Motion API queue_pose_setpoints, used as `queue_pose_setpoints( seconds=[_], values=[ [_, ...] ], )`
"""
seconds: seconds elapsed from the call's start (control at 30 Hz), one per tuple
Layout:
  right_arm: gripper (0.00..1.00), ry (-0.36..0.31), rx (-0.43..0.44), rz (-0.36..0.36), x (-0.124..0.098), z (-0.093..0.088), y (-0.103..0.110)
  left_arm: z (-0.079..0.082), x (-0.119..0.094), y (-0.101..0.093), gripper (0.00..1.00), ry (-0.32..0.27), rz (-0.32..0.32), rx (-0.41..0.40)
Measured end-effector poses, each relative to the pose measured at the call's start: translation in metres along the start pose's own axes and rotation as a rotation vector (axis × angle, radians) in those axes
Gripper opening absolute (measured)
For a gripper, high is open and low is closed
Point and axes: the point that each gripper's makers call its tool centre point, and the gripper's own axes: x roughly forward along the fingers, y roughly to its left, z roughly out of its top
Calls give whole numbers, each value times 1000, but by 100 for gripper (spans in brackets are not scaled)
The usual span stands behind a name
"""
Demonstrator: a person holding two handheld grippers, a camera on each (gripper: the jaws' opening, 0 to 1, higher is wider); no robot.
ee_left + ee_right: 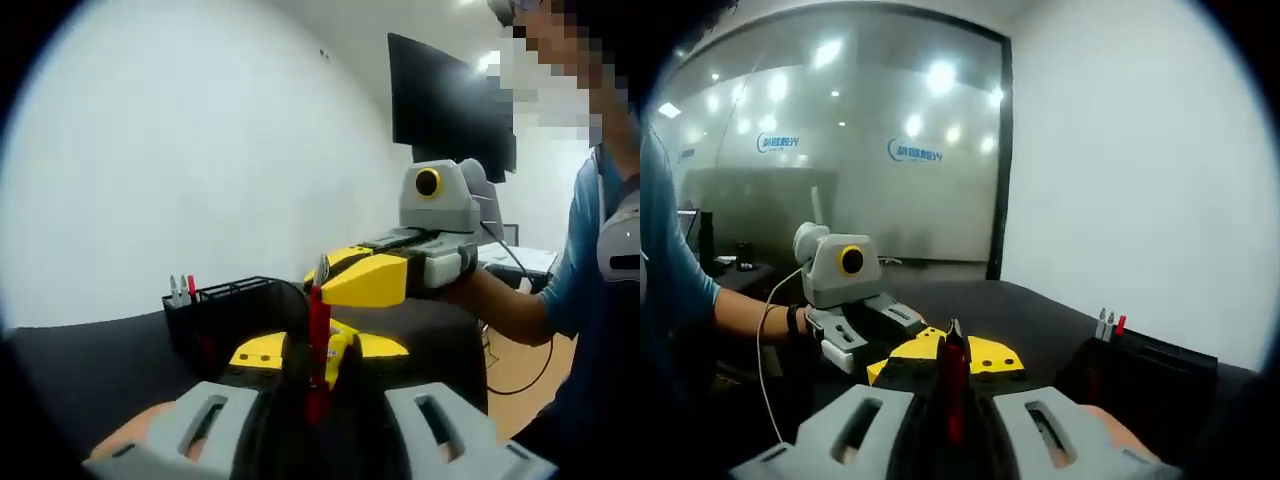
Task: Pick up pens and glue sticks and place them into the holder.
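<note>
Item 1, red pen [318, 322]: slim plastic barrel, glossy, standing upright above the table, with a small silvery part at its top end. It was held in the air at both ends, just beside the holder and not in it.

Item 2, left gripper [318, 352]: grey moulded body with slotted shoulders, yellow jaw shells and black pads. Its jaws were clenched on the lower part of the red pen.

Item 3, right gripper [332, 284]: same make, with wedge-shaped yellow jaws, reaching in from the right in the left gripper view. Its jaws were closed on the upper part of the same pen; in the right gripper view the barrel ran straight up between its black pads.

Item 4, holder [228, 312]: black, box-shaped, with thin walls and an open top, standing on the table. Three pens [181, 290] stood upright at one corner, two grey-tipped and one red-tipped.

Item 5, table [90, 365]: matt black top with a rounded edge.

Item 6, surroundings: a plain white wall [200, 150], a dark flat monitor [450, 100], and a frosted glass partition [840, 160] reflecting ceiling lights. A person's blue sleeve [590, 250] showed behind the right gripper
</note>
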Motion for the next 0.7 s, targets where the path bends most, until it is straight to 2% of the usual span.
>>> queue_pose_setpoints(
  seconds=[0.1,0.2,0.3,0.4,0.53,0.7],
  values=[
    [5,-1,10,-14,-2,-1,-7,-8,-3,2,39,5,5,-17],
    [5,3,14,-29,-4,-3,-13,-15,-8,7,40,3,24,-34],
    [5,6,17,-39,-6,-4,-17,-20,-14,12,47,-3,44,-53],
    [5,7,16,-49,-9,-4,-21,-23,-21,19,48,-13,69,-73],
    [5,11,13,-62,-11,-4,-25,-26,-29,28,56,-36,98,-96],
    [5,10,12,-86,-17,-3,-35,-35,-37,39,63,-30,135,-106]
  ],
)
